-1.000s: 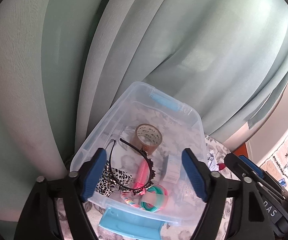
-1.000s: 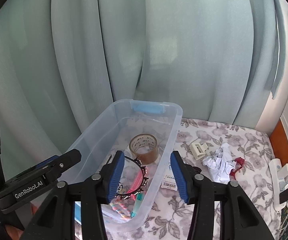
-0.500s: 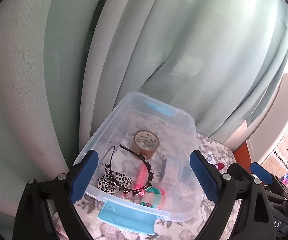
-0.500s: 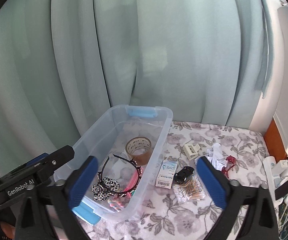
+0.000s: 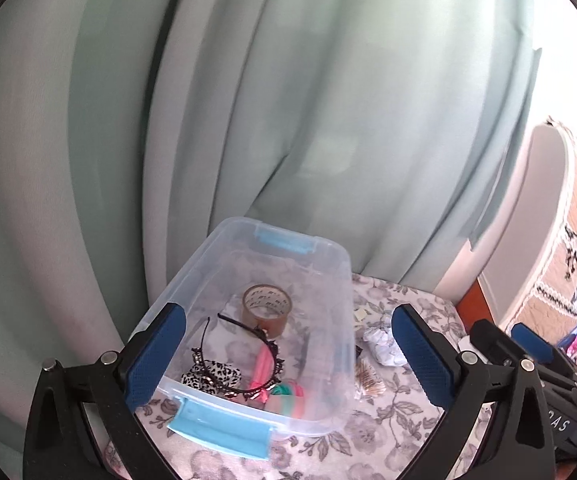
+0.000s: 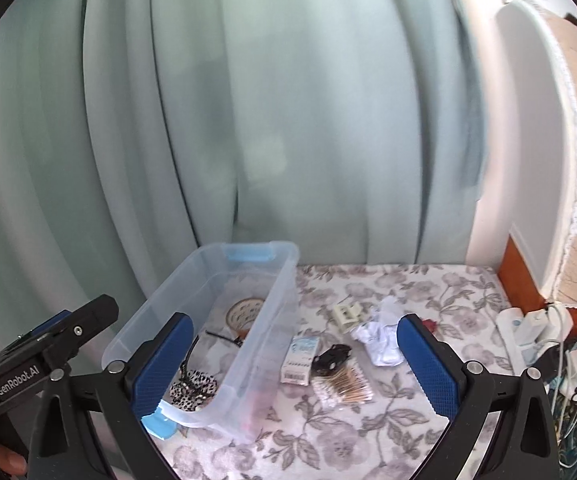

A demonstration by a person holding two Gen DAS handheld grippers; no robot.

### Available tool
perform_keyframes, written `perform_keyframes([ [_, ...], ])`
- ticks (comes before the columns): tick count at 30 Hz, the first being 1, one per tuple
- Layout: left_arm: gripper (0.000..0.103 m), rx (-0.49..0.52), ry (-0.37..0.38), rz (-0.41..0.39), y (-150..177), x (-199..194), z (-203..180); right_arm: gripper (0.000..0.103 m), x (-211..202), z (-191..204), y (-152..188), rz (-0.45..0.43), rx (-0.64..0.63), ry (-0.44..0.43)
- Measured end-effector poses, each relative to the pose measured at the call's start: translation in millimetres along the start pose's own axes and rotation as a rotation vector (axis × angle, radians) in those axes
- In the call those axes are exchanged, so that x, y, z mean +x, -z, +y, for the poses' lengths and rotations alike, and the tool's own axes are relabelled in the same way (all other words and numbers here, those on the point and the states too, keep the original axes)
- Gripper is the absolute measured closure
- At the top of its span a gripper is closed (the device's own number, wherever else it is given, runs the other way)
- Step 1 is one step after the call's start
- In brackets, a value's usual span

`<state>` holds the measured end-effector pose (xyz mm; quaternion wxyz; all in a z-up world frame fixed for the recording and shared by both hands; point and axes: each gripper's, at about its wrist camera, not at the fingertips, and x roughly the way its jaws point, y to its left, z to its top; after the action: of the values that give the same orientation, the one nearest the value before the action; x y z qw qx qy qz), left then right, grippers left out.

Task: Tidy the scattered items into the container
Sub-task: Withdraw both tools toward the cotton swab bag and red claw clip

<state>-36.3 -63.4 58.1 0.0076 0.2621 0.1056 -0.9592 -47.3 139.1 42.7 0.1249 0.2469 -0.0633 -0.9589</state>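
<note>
Above the clear bin (image 5: 340, 264), both grippers' jaws, just opened wide, hold nothing.

Pale green curtain (image 6: 288, 120) hanging in folds across the far side. Floral cloth (image 6: 408, 288) spread over the surface. At the right, a white power strip (image 6: 516, 328) with plugs and tangled cables (image 6: 568, 360), beside an orange-brown wooden edge (image 6: 522, 280).

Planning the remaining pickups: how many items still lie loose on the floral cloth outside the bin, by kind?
Small box: 1
Black clip: 1
Cotton swab pack: 1
Crumpled white paper: 1
Cream plastic piece: 1
Total: 5
</note>
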Motion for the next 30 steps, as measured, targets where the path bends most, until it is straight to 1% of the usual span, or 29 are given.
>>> perform_keyframes([
  [2,0.0,0.015,0.0,-0.008,1,-3,-10,0.0,-6,-9,0,-0.015,0.006,0.008],
  [5,0.0,0.03,0.024,-0.014,4,-5,-25,0.0,-15,-24,3,-0.018,0.013,0.005],
  [10,0.0,0.066,0.056,0.011,12,1,-53,0.0,-28,-48,8,-0.016,0.041,-0.004],
  [16,0.0,0.096,0.062,0.03,20,8,-81,0.0,-38,-71,18,-0.032,0.067,-0.021],
  [19,0.0,0.113,0.062,0.049,24,15,-92,0.0,-39,-79,21,-0.036,0.079,0.004],
  [23,0.0,0.167,0.048,0.061,32,25,-106,0.0,-40,-99,23,-0.059,0.1,0.076],
  [26,0.0,0.185,0.047,0.093,40,37,-114,0.0,-36,-117,28,-0.043,0.133,0.091],
  [30,0.0,0.202,0.083,0.126,51,53,-124,0.0,-25,-134,37,-0.01,0.169,0.107],
])
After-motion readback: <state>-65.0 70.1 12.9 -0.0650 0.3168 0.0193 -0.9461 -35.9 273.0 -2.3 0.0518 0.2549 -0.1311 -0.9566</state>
